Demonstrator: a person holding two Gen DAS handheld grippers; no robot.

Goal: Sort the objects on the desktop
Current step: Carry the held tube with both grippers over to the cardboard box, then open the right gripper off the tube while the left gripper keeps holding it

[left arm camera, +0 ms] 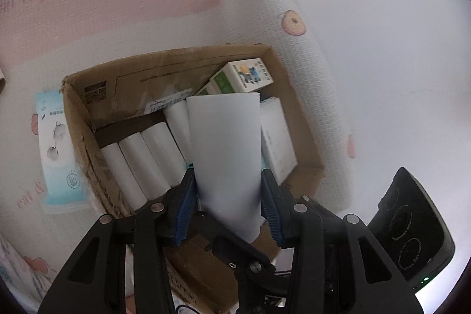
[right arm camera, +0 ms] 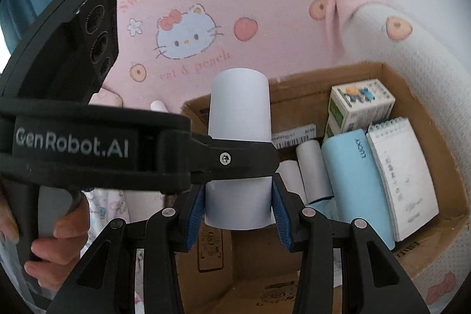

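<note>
A white roll (left arm camera: pixel 225 155) is held between both grippers above an open cardboard box (left arm camera: pixel 88 143). My left gripper (left arm camera: pixel 228 190) is shut on the roll's lower part. In the right wrist view my right gripper (right arm camera: pixel 238 205) is shut on the same white roll (right arm camera: pixel 240 108), and the left gripper's black body (right arm camera: pixel 88 143) crosses in front of it. The box (right arm camera: pixel 435 143) holds several white rolls (left arm camera: pixel 138 167), a green and white carton (left arm camera: pixel 241 77), a spiral notepad (right arm camera: pixel 403 178) and a light blue pouch (right arm camera: pixel 356 181).
The box sits on pink and white Hello Kitty bedding (right arm camera: pixel 188 31). A tissue pack (left arm camera: pixel 59 149) lies left of the box. The right gripper's black camera block (left arm camera: pixel 412 228) shows at lower right. A rolled white quilt edge (left arm camera: pixel 297 72) runs along the box's right side.
</note>
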